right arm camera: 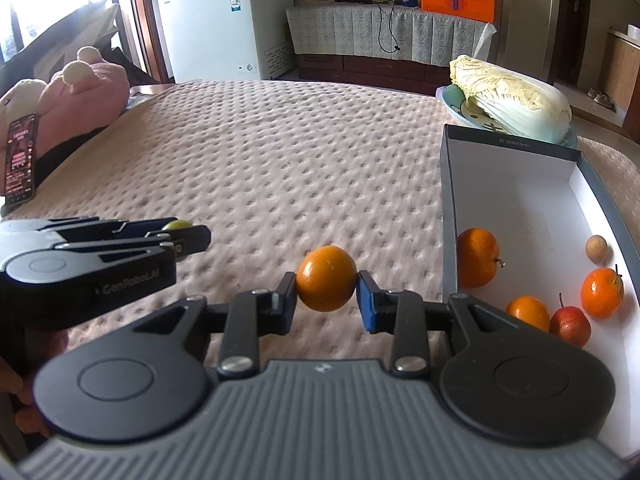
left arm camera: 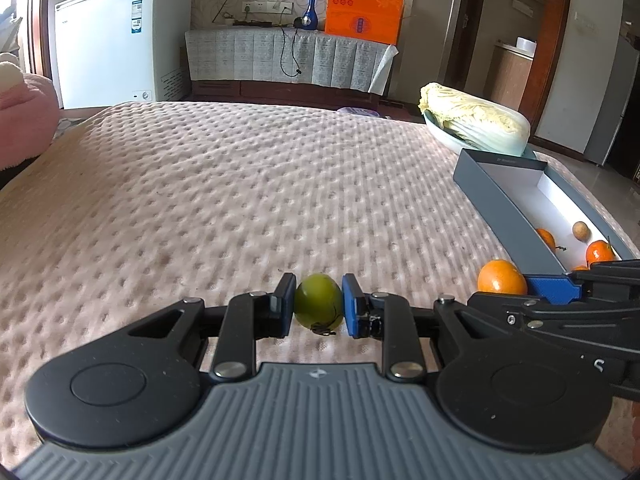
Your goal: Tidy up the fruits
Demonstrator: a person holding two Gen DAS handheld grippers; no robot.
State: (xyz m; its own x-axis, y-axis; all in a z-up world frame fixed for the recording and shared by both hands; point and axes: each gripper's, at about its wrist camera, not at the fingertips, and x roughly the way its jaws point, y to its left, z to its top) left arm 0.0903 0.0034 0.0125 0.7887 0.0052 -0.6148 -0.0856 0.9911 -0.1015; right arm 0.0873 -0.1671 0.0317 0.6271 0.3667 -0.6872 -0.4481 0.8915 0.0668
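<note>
1. The left gripper (left arm camera: 319, 305) sits low over the pink dimpled cloth (left arm camera: 240, 184) on the table; its jaws are narrowed onto a green fruit (left arm camera: 319, 300), one pad touching each side, the fruit's stem end toward the camera at 6 o'clock.

2. The right gripper (right arm camera: 326, 298) has its jaws closed against an orange (right arm camera: 326, 278), gripped at its left and right sides; in the left wrist view the same orange (left arm camera: 502, 277) shows at 3 o'clock of the green fruit, just beside the near corner of the box.

3. The grey box (right arm camera: 450, 216), white inside, lies at 3 o'clock of the held orange, its long side running away from the camera; inside it, near the close end, are a large tangerine (right arm camera: 478, 258) against the left wall, a smaller orange fruit (right arm camera: 528, 312), a small red fruit (right arm camera: 570, 326) touching it, another tangerine (right arm camera: 602, 292) by the right wall, and a small brown round fruit (right arm camera: 597, 247) beyond that.

4. Past the box's far end, at 1 o'clock, a napa cabbage (right arm camera: 516, 100) lies on a plate (right arm camera: 454, 108); at 9 o'clock a pink plush toy (right arm camera: 86, 96) and a phone (right arm camera: 20, 158) sit at the table's edge.
</note>
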